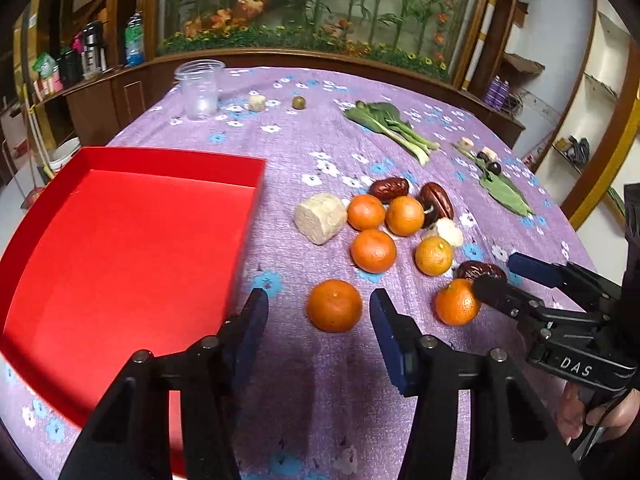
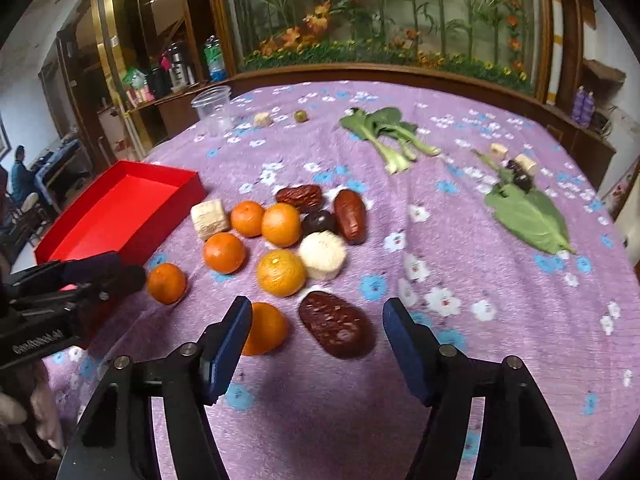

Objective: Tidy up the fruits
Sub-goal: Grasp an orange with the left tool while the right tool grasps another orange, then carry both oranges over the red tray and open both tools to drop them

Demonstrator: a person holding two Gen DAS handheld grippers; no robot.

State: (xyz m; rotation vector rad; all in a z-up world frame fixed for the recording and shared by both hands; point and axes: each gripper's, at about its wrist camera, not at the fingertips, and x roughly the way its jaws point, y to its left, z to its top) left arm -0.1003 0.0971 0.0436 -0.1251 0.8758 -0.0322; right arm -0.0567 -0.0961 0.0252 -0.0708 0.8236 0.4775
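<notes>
- left gripper (image 1: 318, 314) stands open, nothing pinched; the round orange tangerine (image 1: 334, 305) sits on the purple flowered tablecloth (image 1: 500, 184) just ahead, between its fingertips.
- right gripper (image 2: 316, 322) also open, the oblong dark-red date (image 2: 337, 330) before it, long axis slanting across the gap.
- red shallow box (image 1: 120, 240) lies empty, nearer the left gripper.

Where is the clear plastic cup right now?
The clear plastic cup stands upright at the table's far left in both wrist views, beyond the red tray, with a small pale chunk just to its right.

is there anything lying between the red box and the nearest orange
No. In the left wrist view only bare purple cloth separates the red box from the orange.
</notes>
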